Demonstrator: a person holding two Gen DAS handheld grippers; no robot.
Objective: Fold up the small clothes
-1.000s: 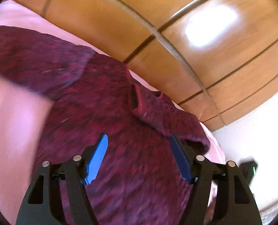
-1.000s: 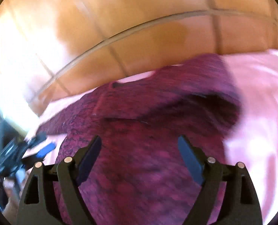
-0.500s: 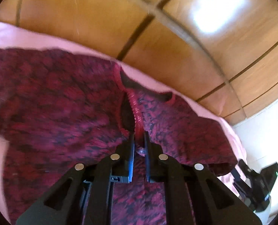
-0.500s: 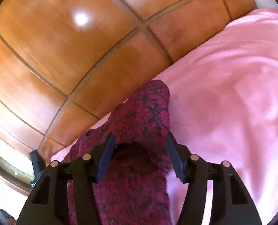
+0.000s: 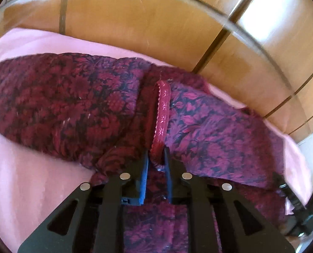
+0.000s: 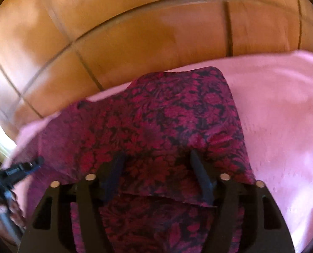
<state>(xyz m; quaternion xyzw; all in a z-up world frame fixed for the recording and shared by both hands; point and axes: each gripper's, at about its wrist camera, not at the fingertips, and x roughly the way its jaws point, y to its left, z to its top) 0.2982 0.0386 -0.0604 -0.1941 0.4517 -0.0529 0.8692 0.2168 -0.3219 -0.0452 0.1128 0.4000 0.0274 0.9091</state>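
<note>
A dark red floral garment (image 5: 72, 105) lies spread on a pink sheet (image 5: 30, 168). My left gripper (image 5: 156, 158) has the shiny red neckline trim (image 5: 161, 109) pinched between its narrow jaws, which are opening. In the right wrist view the garment (image 6: 167, 116) lies with a fold edge across it close to the camera. My right gripper (image 6: 156, 155) hovers low over that folded cloth, its jaws wide apart and opening. Cloth lies under and between the fingers, and the pads do not press on it. The left gripper (image 6: 19, 168) shows at the left edge.
Glossy wooden panels (image 5: 135, 21) rise right behind the bed's far edge. Bare pink sheet (image 6: 283, 126) stretches to the right of the garment. The other gripper's black frame (image 5: 300, 206) sits at the lower right of the left wrist view.
My left gripper went from wide open to closed on the neckline trim and moved lower. My right gripper swung from the sleeve end back over the garment's body and spread wider.
</note>
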